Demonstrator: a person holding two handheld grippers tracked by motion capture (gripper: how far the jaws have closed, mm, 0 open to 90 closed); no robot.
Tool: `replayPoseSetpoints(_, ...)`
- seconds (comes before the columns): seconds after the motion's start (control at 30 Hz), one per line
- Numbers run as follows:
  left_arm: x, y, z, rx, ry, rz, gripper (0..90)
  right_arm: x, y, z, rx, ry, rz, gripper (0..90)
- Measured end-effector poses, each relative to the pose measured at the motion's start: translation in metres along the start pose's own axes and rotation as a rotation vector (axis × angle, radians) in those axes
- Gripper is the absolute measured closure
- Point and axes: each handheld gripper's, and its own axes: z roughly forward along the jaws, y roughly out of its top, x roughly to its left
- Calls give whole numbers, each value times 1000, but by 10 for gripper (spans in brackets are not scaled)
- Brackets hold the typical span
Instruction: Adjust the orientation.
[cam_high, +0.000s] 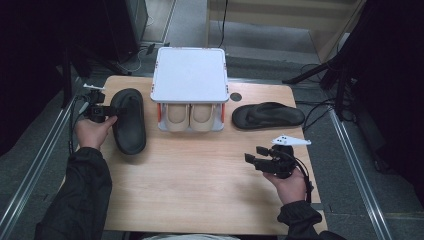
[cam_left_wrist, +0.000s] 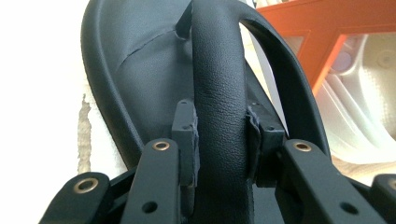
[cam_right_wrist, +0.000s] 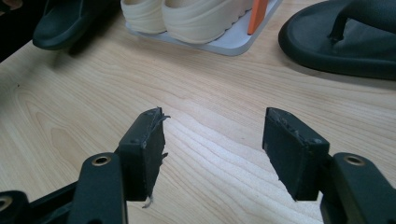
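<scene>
Left sandal (cam_high: 128, 120) is gripped by its strap (cam_left_wrist: 219, 107): the left gripper (cam_high: 111, 111) has its jaws partly closed, pads pressed on both sides of the strap, seen clearly in the left gripper view. In the high view the sandal sits at the left side of the table (cam_high: 200, 190), toe far, heel near, just left of the rack (cam_high: 190, 75). Whether its sole is touching the table cannot be told. The left hand (cam_high: 92, 131) is wrapped around the gripper body at the table's left edge.

Rack is placed at the far middle of the table: white flat top, orange side posts, white base. A cream pair of shoes (cam_high: 190, 117) is stored under the top, toes pointing near.

Right sandal (cam_high: 268, 115) is laid flat on the table to the right of the rack, lengthwise left-right, well apart from both grippers.

Right gripper (cam_high: 256, 154) is held above the near right part of the table, jaws wide apart, nothing between the pads; bare wood is seen between them in the right gripper view. Right hand (cam_high: 289, 185) is below it, near the table's near edge.
</scene>
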Motion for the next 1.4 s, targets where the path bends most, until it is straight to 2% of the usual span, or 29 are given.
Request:
replayPoseSetpoints(0.2,-2,-5,-10,-6,-6,-4,691,1,2,3,4,9,-12,392)
replayPoseSetpoints(0.33,-5,-11,-19,-3,-11,7,691,1,4,5,3,13,-17,392)
replayPoseSetpoints(0.43,-11,-19,-27,-1,-12,22,691,1,6,6,2,16,-15,393)
replayPoseSetpoints(0.53,-14,-23,-32,-2,-20,23,691,0,8,6,-3,19,-21,392)
replayPoseSetpoints(0.6,-18,-30,-37,-2,-41,14,691,0,9,7,-5,21,-23,392)
replayPoseSetpoints(0.73,-25,-41,-45,-6,-48,19,691,-1,13,10,-2,26,-30,392)
replayPoseSetpoints(0.93,-41,-60,-56,2,-76,26,691,-3,20,13,-9,18,-43,394)
replayPoseSetpoints(1.07,-54,-72,-64,2,-89,44,690,-3,23,16,-7,23,-53,394)
replayPoseSetpoints(1.2,-64,-81,-67,3,-107,54,690,-3,27,19,-6,26,-67,394)
replayPoseSetpoints(1.23,-71,-87,-68,7,-111,68,690,-4,28,20,-7,25,-70,394)
replayPoseSetpoints(1.27,-71,-87,-68,7,-111,68,690,-4,28,20,-7,25,-70,394)
replayPoseSetpoints(1.4,-89,-101,-74,7,-148,90,690,-6,33,22,-27,28,-68,394)
